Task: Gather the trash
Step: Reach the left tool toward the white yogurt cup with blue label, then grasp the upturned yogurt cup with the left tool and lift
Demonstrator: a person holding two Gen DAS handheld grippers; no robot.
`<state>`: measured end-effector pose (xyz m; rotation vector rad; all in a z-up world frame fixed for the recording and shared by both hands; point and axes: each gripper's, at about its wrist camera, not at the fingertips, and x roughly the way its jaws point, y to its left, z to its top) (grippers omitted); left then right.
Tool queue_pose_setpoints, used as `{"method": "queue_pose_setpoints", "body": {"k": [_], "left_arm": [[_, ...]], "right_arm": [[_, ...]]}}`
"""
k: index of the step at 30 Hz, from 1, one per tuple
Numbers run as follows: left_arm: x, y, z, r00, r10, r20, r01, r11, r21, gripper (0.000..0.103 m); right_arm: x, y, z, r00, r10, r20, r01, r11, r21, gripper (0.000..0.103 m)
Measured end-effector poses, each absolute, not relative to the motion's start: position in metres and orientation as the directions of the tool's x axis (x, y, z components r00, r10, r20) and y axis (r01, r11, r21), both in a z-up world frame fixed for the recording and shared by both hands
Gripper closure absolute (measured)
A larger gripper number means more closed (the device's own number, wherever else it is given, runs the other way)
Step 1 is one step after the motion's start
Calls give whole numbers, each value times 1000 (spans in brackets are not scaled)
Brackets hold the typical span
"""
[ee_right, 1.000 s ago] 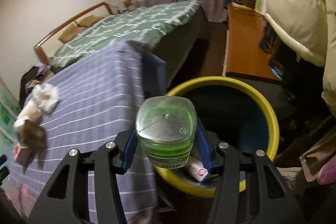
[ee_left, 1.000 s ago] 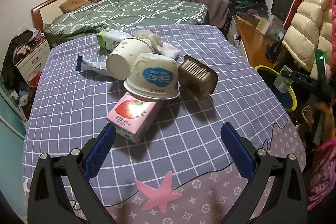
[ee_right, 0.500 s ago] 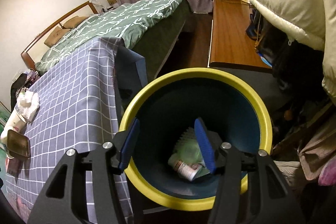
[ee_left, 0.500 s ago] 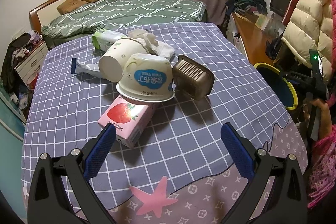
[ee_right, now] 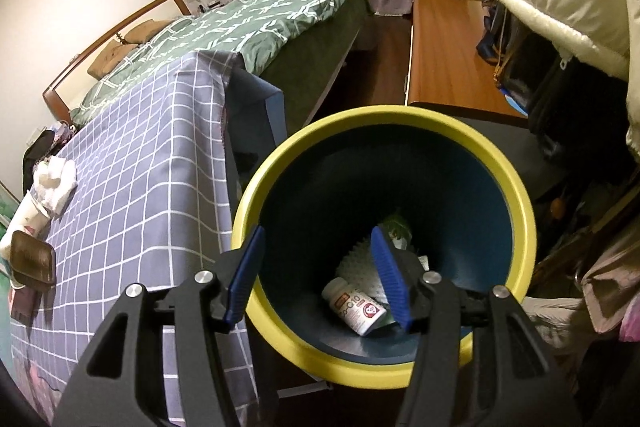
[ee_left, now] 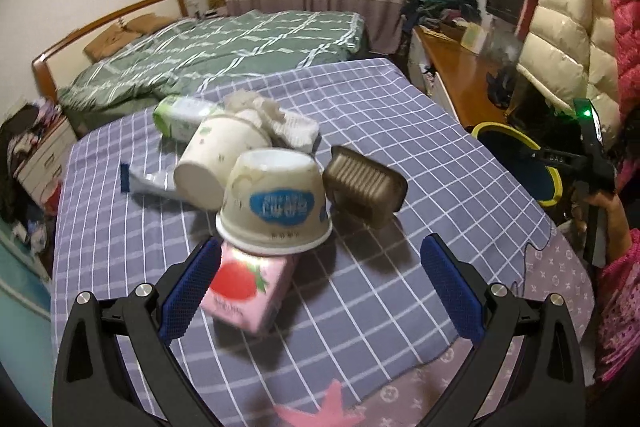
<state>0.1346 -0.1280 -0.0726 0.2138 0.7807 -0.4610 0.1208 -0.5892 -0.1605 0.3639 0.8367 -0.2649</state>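
Hovering low over the checked tablecloth point(ee_left: 360, 131), our left gripper point(ee_left: 320, 279) stood wide apart with nothing between its blue pads, the nearest trash lying just ahead of it. Our right gripper point(ee_right: 320, 271) hung over the yellow-rimmed bin point(ee_right: 520, 211) beside the table, its jaws about half apart and empty; a white bottle point(ee_right: 354, 309) and some pale green plastic lay at the bottom of the bin.

The rest of the trash sat heaped mid-table. A pink strawberry carton point(ee_left: 246, 291) lay closest, touching our left pad, with an upturned paper bowl point(ee_left: 276, 207) resting on its far end. Behind were a paper cup point(ee_left: 216, 163) on its side, a brown plastic tray point(ee_left: 364, 187) tilted up, crumpled tissues point(ee_left: 280, 119) and a green-white pack point(ee_left: 180, 113).

We judged all of it light. The carton looked stiff enough to pinch across its flat sides, though lifting it first might topple the bowl. The bowl and cup seemed thin and crushable, best taken gently by the rim or wall. The tray probably flexed and could slip; its edge looked the safest hold.
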Motion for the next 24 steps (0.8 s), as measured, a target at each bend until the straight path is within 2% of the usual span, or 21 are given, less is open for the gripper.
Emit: {"method": "queue_pose_setpoints", "body": {"k": [6,11,24], "left_arm": [[161,-136,-75,601,-317,-734,526,848,65,7],[186,-136,-83,570,-319,-757,533,845,46,19],[214,-139,-96,588,-251,-769,520,845,122,20]], "right_arm": [[122,-588,-165,637,-79,-767,363,908,207,50],[122,-587,-168,630,-77,-772,362,909,205,50],[129,-580,-176,615,-61,-786,349,915,201,50]]}}
